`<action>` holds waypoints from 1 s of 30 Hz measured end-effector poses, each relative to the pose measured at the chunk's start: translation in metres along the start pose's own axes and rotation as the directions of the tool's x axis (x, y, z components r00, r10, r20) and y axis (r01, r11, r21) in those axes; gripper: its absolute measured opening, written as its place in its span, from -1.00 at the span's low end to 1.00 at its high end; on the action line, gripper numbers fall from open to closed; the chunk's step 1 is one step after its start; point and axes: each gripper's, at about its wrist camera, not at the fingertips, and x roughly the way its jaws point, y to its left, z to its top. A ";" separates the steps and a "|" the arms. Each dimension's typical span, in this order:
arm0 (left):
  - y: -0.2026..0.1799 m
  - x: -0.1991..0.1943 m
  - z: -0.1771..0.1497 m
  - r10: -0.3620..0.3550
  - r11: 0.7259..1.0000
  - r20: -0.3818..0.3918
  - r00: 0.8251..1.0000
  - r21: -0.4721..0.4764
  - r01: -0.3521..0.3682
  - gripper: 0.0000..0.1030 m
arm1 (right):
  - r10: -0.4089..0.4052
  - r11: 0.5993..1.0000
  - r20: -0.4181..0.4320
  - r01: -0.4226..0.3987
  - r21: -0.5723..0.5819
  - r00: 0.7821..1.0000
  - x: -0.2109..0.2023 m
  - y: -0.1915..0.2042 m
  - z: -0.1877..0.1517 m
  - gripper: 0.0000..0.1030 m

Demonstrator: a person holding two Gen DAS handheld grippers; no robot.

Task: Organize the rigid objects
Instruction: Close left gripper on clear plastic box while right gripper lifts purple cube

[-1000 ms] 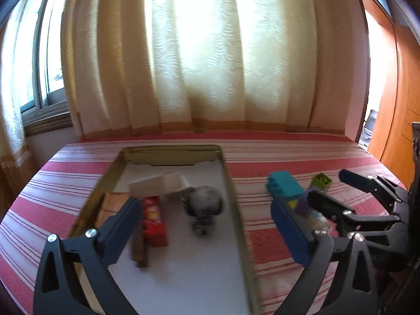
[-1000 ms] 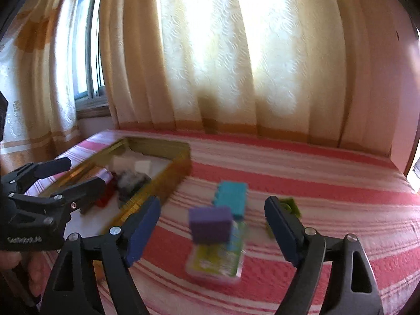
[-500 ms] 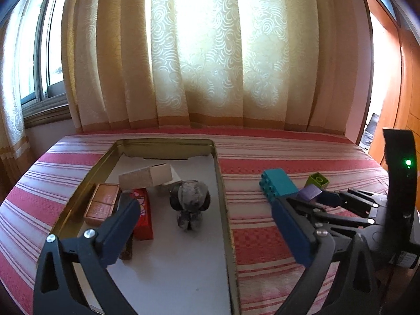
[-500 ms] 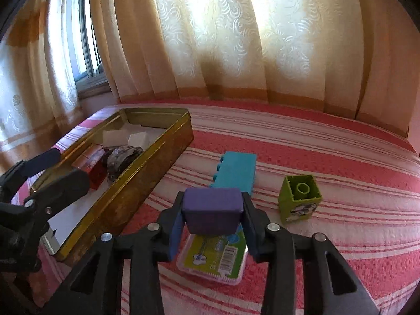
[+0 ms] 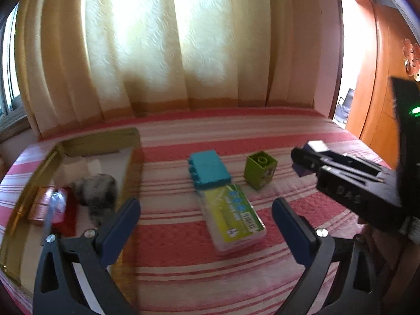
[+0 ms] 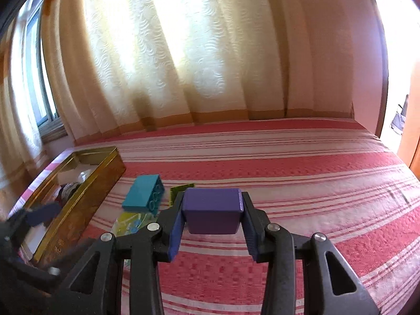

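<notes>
**Purple block clamped in right gripper, above striped cover**

Right gripper (image 6: 212, 225): both pads pressed on one purple block (image 6: 212, 210), held clear of the red-and-white striped cover (image 6: 302, 173). Left gripper (image 5: 206, 225): fingers spread wide, nothing between them, over the flat plastic case (image 5: 232, 218).

Loose on the cover, counted: one teal studded brick (image 5: 208, 169), one green brick (image 5: 260, 169), one clear flat case with a yellow-green label and a barcode; its print is too blurred to read. Teal brick touches the case's far end; green brick stands just beside both, apart.

One gold tin tray (image 5: 102, 137) lies at left, holding several items, blurred: a grey fuzzy thing (image 5: 97, 189), a red box (image 5: 64, 210), a copper-coloured box (image 5: 39, 204), pale blocks behind. Gold characters on the tray's outer wall, illegible.

Cream curtain (image 6: 183, 52) behind
</notes>
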 end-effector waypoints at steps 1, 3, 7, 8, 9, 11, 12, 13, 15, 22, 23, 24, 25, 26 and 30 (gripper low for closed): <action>-0.003 0.004 0.001 -0.001 1.000 -0.015 1.000 -0.002 0.001 0.95 | -0.001 1.000 0.007 0.001 0.009 1.000 -0.002 -0.002 0.000 -0.18; -0.011 0.015 0.002 -0.003 1.000 -0.047 0.999 0.003 0.003 0.91 | -0.004 1.000 0.018 0.003 0.011 1.000 -0.003 -0.002 -0.001 -0.18; -0.023 0.032 0.002 0.020 0.999 -0.109 0.994 0.041 -0.016 0.81 | -0.002 1.000 0.034 0.001 0.009 0.999 -0.006 -0.001 -0.001 -0.18; -0.024 0.037 0.001 0.029 0.999 -0.130 0.991 0.046 -0.023 0.81 | 0.000 1.000 0.033 0.000 0.011 0.999 -0.006 -0.001 -0.001 -0.18; -0.025 0.042 0.001 0.027 0.999 -0.152 0.988 0.046 -0.020 0.80 | 0.002 1.000 0.031 -0.002 0.013 1.000 -0.005 -0.001 -0.001 -0.18; -0.026 0.051 0.001 0.019 0.999 -0.191 0.981 0.045 -0.011 0.54 | 0.005 1.000 0.027 -0.006 0.018 1.000 -0.005 -0.002 -0.001 -0.18; -0.028 0.055 0.001 0.019 0.999 -0.209 0.978 0.046 -0.009 0.33 | 0.005 1.000 0.026 -0.006 0.019 1.000 -0.005 -0.002 0.000 -0.18; -0.028 0.058 0.001 0.013 0.999 -0.226 0.974 0.045 -0.003 0.17 | 0.005 1.000 0.027 -0.006 0.019 1.000 -0.005 -0.002 0.000 -0.18; -0.027 0.068 -0.001 -0.009 0.999 -0.273 0.962 0.032 0.018 0.05 | 0.002 1.000 0.027 -0.002 0.013 1.000 -0.006 -0.001 0.000 -0.18; -0.024 0.057 -0.001 -0.019 1.000 -0.230 0.973 0.019 0.024 0.05 | -0.007 1.000 0.072 0.007 0.003 0.997 -0.014 0.002 -0.001 -0.18; -0.024 0.052 0.000 -0.017 1.000 -0.205 0.979 0.022 0.022 0.05 | -0.006 1.000 0.084 0.006 0.007 0.996 -0.017 0.001 -0.001 -0.18; -0.024 0.048 0.000 -0.017 0.999 -0.186 0.982 0.023 0.022 0.05 | -0.004 1.000 0.092 0.003 0.009 0.996 -0.018 0.000 -0.001 -0.18; -0.024 0.042 0.001 -0.014 1.000 -0.161 0.987 0.024 0.018 0.05 | 0.003 1.000 0.104 -0.004 0.012 0.995 -0.021 -0.001 -0.002 -0.18; -0.023 0.039 0.001 -0.010 1.000 -0.142 0.990 0.023 0.014 0.05 | 0.009 1.000 0.116 -0.010 0.015 0.993 -0.023 -0.001 -0.002 -0.18; -0.020 0.024 0.003 0.001 1.000 -0.062 0.998 0.016 0.000 0.05 | 0.010 1.000 0.141 -0.012 0.010 0.990 -0.027 0.000 -0.003 -0.18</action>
